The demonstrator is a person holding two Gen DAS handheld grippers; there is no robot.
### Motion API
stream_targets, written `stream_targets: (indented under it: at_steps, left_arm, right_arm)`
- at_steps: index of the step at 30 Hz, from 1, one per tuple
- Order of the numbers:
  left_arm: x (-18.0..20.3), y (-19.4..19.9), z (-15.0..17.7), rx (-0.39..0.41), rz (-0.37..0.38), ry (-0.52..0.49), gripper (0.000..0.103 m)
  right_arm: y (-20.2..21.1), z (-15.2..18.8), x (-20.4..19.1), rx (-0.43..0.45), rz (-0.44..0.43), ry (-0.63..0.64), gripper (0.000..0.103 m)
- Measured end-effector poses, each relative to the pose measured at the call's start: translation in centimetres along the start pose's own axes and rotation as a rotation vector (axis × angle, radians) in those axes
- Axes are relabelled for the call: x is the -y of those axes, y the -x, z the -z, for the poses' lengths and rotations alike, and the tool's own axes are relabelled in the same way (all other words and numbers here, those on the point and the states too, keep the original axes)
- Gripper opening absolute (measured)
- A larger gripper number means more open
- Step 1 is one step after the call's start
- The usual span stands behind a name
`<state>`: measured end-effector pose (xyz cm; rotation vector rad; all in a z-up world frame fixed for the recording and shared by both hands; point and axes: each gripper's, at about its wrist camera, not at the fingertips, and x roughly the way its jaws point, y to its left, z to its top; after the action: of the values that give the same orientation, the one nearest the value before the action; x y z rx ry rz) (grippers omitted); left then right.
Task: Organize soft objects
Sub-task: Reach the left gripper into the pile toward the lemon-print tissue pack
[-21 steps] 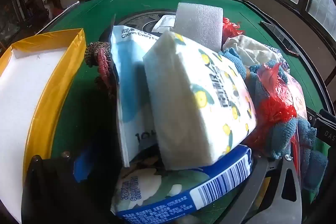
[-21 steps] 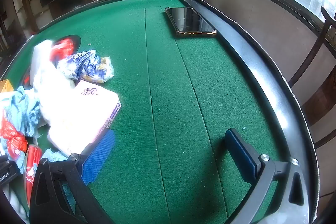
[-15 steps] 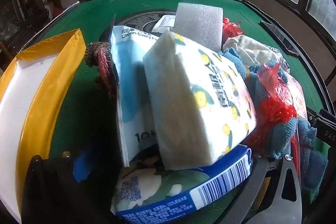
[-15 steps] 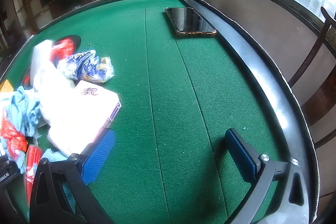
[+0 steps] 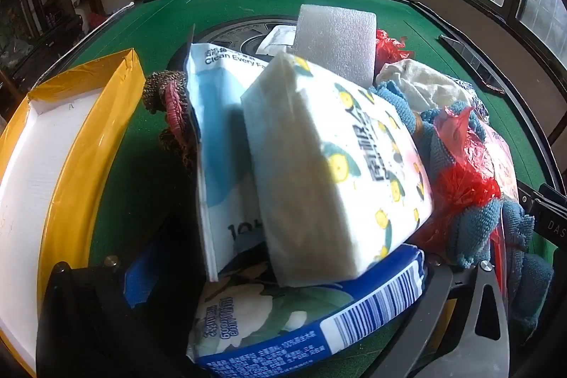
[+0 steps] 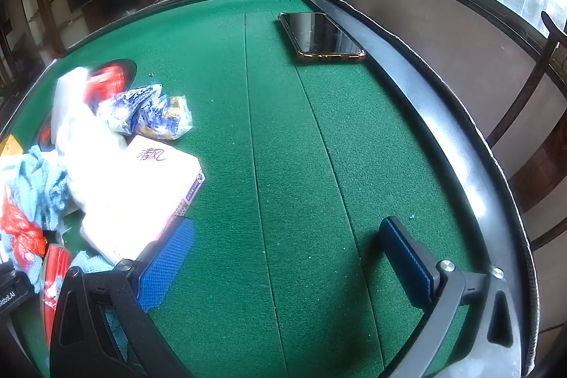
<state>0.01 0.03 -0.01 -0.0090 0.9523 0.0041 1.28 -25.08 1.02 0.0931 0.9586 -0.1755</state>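
Holding both tongs tipped down over the green table (image 6: pixel 283 165), I have each pair spread wide apart with nothing clamped. My right gripper (image 6: pixel 287 254) has only bare felt between its blue pads (image 6: pixel 166 264), near the table's right rim. Just beside its left pad lies a pink tissue pack (image 6: pixel 141 197), and past that, toward the table's left edge, a white cloth (image 6: pixel 85 133), a crumpled blue-and-yellow wrapper (image 6: pixel 149 112), blue towels (image 6: pixel 39 186) and a red plastic bag (image 6: pixel 21 232) in a heap. A phone (image 6: pixel 322 36) lies flat by the far right rim, well apart from the heap.

My left gripper (image 5: pixel 276 289) stands open around the near end of the pile; I cannot tell whether the pads touch anything. A blue-edged tissue pack with a barcode (image 5: pixel 312 317) lies between the fingers, a lemon-print tissue pack (image 5: pixel 336 172) leaning on top of it, and a blue-and-white wipes pack (image 5: pixel 219 137) upright at its left. Behind them stand a white foam block (image 5: pixel 336 39) and a brown-and-pink scrubber (image 5: pixel 170 108). A yellow-rimmed white tray (image 5: pixel 92 144) sits at the table's left edge, near the pile but apart from it.
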Motion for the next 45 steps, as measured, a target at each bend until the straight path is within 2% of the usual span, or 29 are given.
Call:
stream_targets:
  at_steps: [7,11,14,24,28,30,32,35,37,40,45]
  left_arm:
    - [0.0,0.0,0.0,0.000,0.000,0.000,0.103]
    - [0.0,0.0,0.0,0.000,0.000,0.000,0.103]
    - [0.0,0.0,0.0,0.000,0.000,0.000,0.103]
    - [0.0,0.1,0.1,-0.002,0.003,-0.008,0.103]
    - [0.1,-0.1,0.0,-0.051,0.035,-0.049,0.103]
    - [0.1,-0.3,-0.2,-0.051,0.046,-0.064,0.103]
    - [0.3,-0.2,0.0,-0.044,0.049,-0.071,0.103]
    - [0.6,-0.3,0.1,-0.024,0.036,-0.050,0.103]
    - [0.7,-0.2,0.3,-0.020,0.028,-0.042,0.103]
    - [1.0,-0.2,0.3,-0.020,0.029,-0.043,0.103]
    - [1.2,-0.3,0.2,-0.020,0.030,-0.044,0.103]
  right_arm:
    - [0.0,0.0,0.0,0.000,-0.004,0.006,0.102]
    - [-0.1,0.3,-0.3,-0.013,-0.065,0.080,0.102]
    - [0.3,0.7,-0.2,-0.021,-0.080,0.092,0.102]
    - [1.1,1.1,-0.5,-0.138,-0.050,0.075,0.102]
    - [1.8,1.0,0.5,-0.148,0.008,0.017,0.102]
    - [3.7,1.0,0.9,-0.079,0.041,0.001,0.102]
    - [7.2,1.0,1.1,0.084,0.057,-0.019,0.102]
    - [11.9,1.7,0.9,0.338,0.036,-0.045,0.102]
    - [12.4,1.0,0.6,0.363,-0.005,-0.054,0.102]
    - [11.6,-0.1,0.4,0.364,-0.005,-0.094,0.102]
    - [10.2,-1.0,0.0,0.410,0.064,-0.147,0.102]
